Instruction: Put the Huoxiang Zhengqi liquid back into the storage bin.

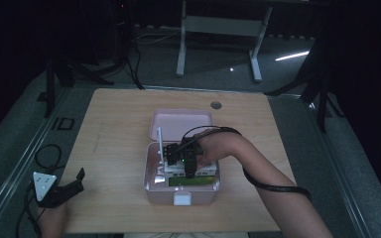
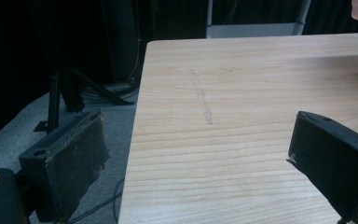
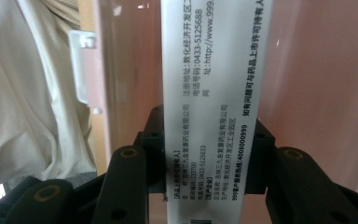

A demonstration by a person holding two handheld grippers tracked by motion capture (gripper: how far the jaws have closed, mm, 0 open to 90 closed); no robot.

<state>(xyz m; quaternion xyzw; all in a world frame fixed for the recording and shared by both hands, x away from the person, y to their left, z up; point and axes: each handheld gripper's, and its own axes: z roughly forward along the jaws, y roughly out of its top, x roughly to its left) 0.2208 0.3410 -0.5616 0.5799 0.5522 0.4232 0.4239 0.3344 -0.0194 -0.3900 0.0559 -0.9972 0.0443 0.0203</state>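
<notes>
**Clamping a white carton over the pink box**

Reaching across from the right side of the high view, the person's arm brings the right gripper down into the open pink storage box at the middle of the wooden table. Its jaws are clamped on a narrow white carton, and the right gripper view shows it plainly: black pads press both long sides of the carton, whose face carries lines of small black print. Behind the carton sits the pink inner wall of the box, with a white latch on the rim at the left. From above, a green-and-white pack lies inside the box just under the gripper, and the lid stands open at the far side. Over at the near left corner of the table, the left gripper rests low at the edge. Its jaws stand wide apart with nothing between them, bare wood grain between the two pads in the left gripper view.
</notes>
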